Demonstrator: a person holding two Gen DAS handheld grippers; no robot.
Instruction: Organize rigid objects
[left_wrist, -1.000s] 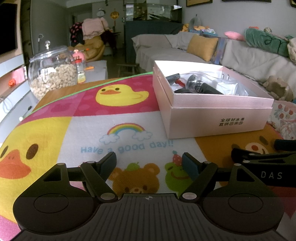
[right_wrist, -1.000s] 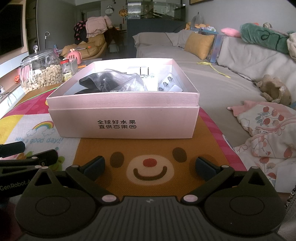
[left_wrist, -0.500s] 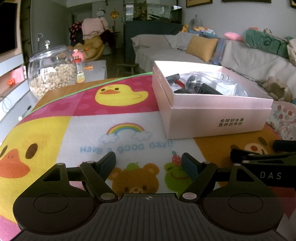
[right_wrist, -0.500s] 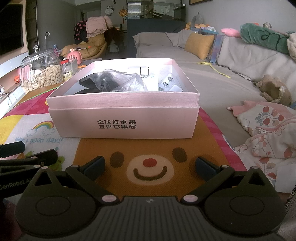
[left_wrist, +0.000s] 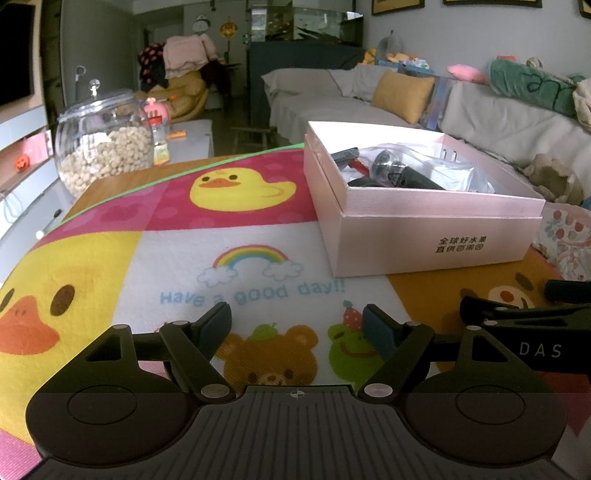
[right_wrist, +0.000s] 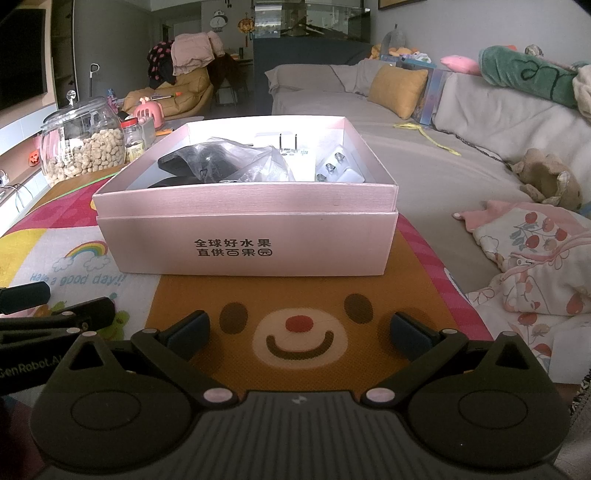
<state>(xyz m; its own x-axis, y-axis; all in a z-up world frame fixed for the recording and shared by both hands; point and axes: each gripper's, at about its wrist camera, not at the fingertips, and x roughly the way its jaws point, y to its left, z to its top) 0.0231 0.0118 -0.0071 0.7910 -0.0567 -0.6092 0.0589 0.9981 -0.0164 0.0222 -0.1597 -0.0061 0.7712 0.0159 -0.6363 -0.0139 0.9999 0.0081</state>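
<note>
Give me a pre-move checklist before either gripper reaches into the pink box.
1. Left gripper open, empty: ok.
2. Right gripper open, empty: ok.
3. Pink box uncovered, directly ahead of the right gripper: ok.
4. Mat between right gripper and box free of obstacles: ok.
5. Plastic bag covers the black items, clean grasp point: cannot tell.
6. White plug exposed at the box's right: ok.

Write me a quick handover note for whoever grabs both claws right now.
Left claw: open, empty, low over the cartoon mat.
Right claw: open, empty, facing the pink box head-on.
The box stands open on the mat; inside are black items in a clear bag and a white plug.
Nothing loose shows on the mat, so it may be nearly done; check outside these views.
The glass jar stands past the mat's far corner.
</note>
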